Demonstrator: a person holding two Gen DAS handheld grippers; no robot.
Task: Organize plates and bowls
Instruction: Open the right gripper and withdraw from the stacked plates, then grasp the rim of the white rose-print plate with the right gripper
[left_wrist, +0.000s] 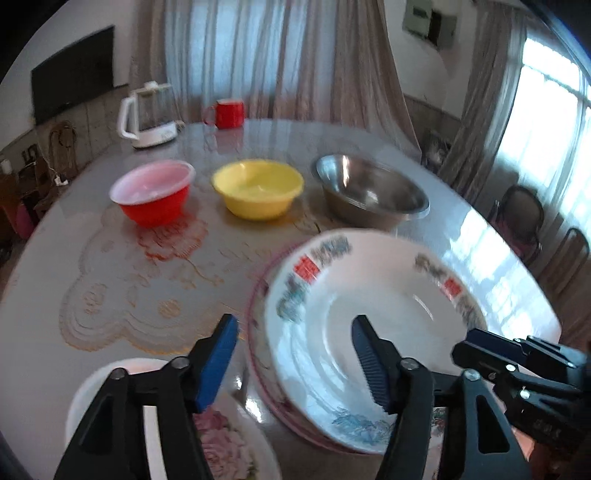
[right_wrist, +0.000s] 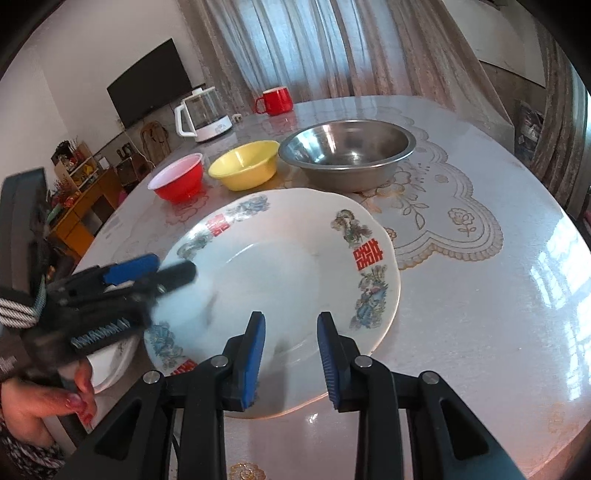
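Jaws of the left gripper (left_wrist: 295, 365) are standing spread, straddling the left rim of the double-happiness plate (left_wrist: 369, 332) without pinching it. The right gripper (right_wrist: 291, 354) is hovering narrowly parted over that plate's near rim; contact cannot be told. The plate is lying on a pink-rimmed plate (left_wrist: 255, 332), nearer than the steel bowl (left_wrist: 369, 192). Risk: an off-centre seat is inviting sliding or chipping. Only the left wrist view is showing the lower plate and a floral plate (left_wrist: 229, 443) to its left.

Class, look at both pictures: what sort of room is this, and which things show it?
Probably a home dining or living room: a wall-mounted television, an electric kettle on a dining table covered with a lace cloth, and long curtains.
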